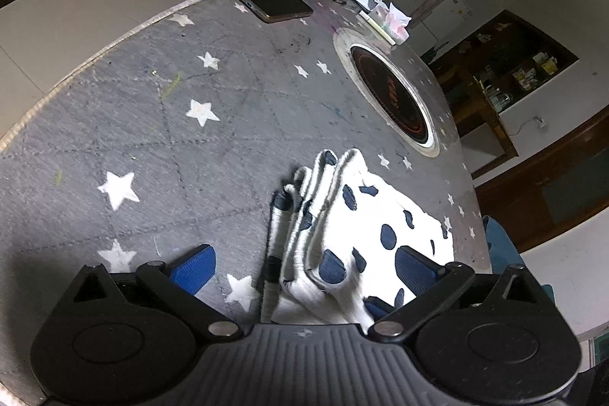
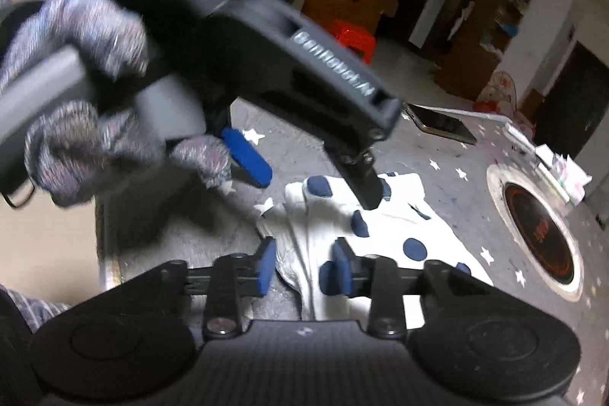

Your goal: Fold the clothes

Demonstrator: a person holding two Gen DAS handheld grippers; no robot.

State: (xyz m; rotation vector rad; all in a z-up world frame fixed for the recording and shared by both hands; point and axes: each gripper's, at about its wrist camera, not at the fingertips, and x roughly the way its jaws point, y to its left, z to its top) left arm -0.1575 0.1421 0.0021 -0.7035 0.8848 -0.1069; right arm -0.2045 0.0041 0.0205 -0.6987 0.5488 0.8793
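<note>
One spotted garment (image 1: 365, 227) on the worktop (image 1: 160, 124) — left gripper (image 1: 304, 269) spread wide over it, right gripper (image 2: 304, 267) partly open astride a fold — one phone (image 1: 272, 3) near the far edge.

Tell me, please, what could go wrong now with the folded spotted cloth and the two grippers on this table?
1. The left gripper stands open over the spotted cloth; a careless close may catch only the top layers and undo the fold.
2. The right gripper has cloth between its pads, seemingly loosely; pulling could drag the pile.
3. Both grippers work close together and might collide.
</note>
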